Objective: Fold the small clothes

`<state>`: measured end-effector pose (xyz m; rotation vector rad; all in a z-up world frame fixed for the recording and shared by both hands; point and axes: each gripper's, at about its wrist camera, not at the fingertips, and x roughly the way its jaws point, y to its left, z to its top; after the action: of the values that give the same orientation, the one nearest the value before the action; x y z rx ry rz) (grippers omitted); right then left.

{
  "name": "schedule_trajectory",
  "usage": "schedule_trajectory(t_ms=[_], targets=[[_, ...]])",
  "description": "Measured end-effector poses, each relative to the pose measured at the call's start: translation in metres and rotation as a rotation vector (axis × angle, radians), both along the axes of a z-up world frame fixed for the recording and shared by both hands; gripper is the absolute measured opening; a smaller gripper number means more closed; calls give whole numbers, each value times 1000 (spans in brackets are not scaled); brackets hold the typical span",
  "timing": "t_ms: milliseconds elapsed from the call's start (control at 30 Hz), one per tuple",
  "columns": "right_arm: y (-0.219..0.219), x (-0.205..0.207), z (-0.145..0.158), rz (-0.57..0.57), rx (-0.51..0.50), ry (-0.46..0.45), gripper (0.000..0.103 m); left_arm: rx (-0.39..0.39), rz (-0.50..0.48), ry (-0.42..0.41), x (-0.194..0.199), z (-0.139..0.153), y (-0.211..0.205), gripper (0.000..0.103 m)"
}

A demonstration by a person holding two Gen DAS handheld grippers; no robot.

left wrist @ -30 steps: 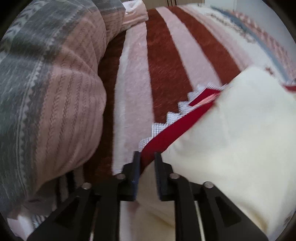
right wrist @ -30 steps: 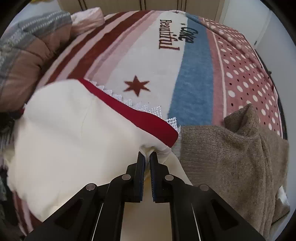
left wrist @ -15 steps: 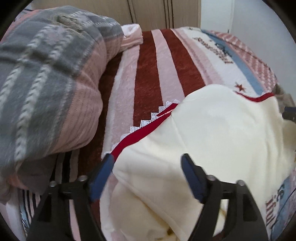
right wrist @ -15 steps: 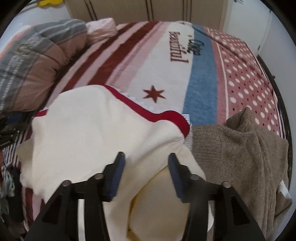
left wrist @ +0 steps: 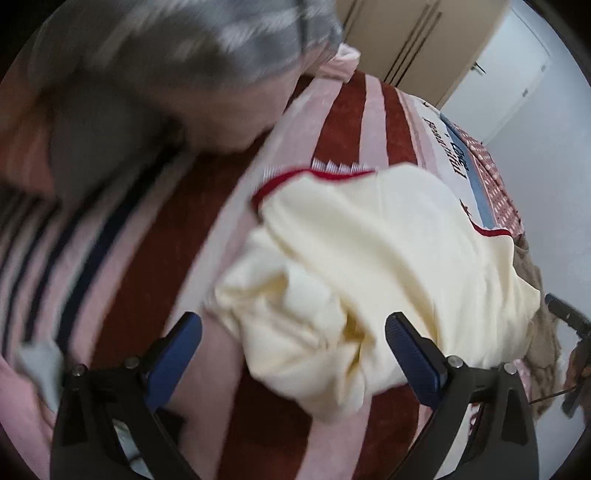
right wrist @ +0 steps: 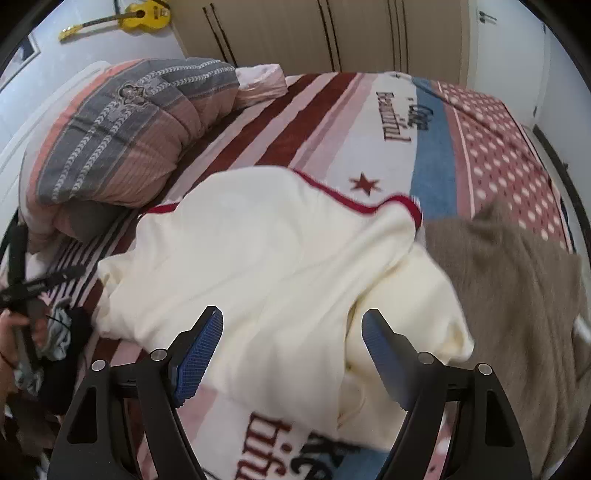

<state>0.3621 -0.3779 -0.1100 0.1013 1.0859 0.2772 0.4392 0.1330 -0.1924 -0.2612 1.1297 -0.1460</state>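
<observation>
A cream garment with a red hem (right wrist: 280,254) lies folded over on the striped bed blanket; it also shows in the left wrist view (left wrist: 388,254). My right gripper (right wrist: 291,347) is wide open and empty, just above the garment's near edge. My left gripper (left wrist: 293,350) is wide open and empty over the garment's near left corner. The left gripper also shows at the left edge of the right wrist view (right wrist: 33,291), and the right one at the right edge of the left wrist view (left wrist: 565,314).
A brown knit sweater (right wrist: 517,295) lies right of the cream garment. A grey and pink rolled duvet (right wrist: 122,136) sits at the bed's left. Dark clothes (right wrist: 62,339) are piled at the near left. Wardrobe doors (right wrist: 321,33) stand behind the bed.
Both grippers let go of the red-hemmed edge, opened wide and pulled back toward the near side. The cream garment now lies folded on the bed.
</observation>
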Motion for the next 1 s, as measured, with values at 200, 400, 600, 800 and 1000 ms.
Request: schedule_trajectory(t_ms=[200,400,600,800,1000], targets=[[-3,-20,-12,-40,22,35,74,-295,29,58,-25,-43,-7,98],[-9,-30,-22,-87,49,57,74,-337,92,132,-37,-71,-25,98],[-19,-44,-33,-118,59,76,74,-433,176,123,-52,-83,-26,101],[-35,-54,-37,-184,104,83,74,-454,245,64,-6,-85,-38,91],[-51,-63,-38,-231,125,81,74,-330,206,18,21,-59,-57,16]])
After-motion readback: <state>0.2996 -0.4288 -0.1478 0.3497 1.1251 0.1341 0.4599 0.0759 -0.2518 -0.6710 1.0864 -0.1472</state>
